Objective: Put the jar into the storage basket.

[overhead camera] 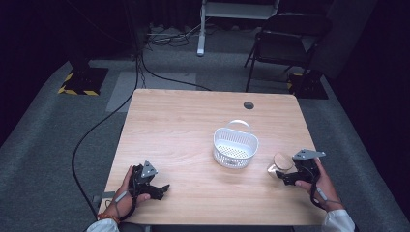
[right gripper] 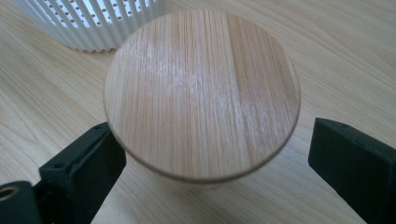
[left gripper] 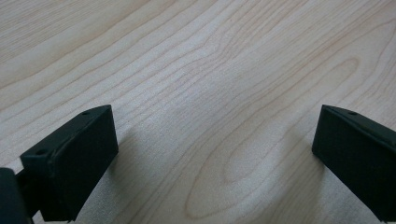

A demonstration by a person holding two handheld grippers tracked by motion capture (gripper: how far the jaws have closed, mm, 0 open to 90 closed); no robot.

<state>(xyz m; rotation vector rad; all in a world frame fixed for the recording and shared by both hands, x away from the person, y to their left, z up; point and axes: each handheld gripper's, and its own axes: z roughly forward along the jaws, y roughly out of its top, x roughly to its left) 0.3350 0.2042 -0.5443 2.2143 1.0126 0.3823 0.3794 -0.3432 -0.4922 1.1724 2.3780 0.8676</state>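
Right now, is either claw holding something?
The left claw is open over bare table. The right claw straddles a wooden-lidded jar below its lid, but whether it grips cannot be told.

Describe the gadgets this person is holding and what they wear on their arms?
Each hand carries a black gripper: the left gripper and the right gripper. Each is topped by a grey three-cornered plate and ends in two blocky black fingers with small screw holes. A dark cable trails from each toward the wrist. The right arm has a white sleeve; the left wrist wears an orange band.
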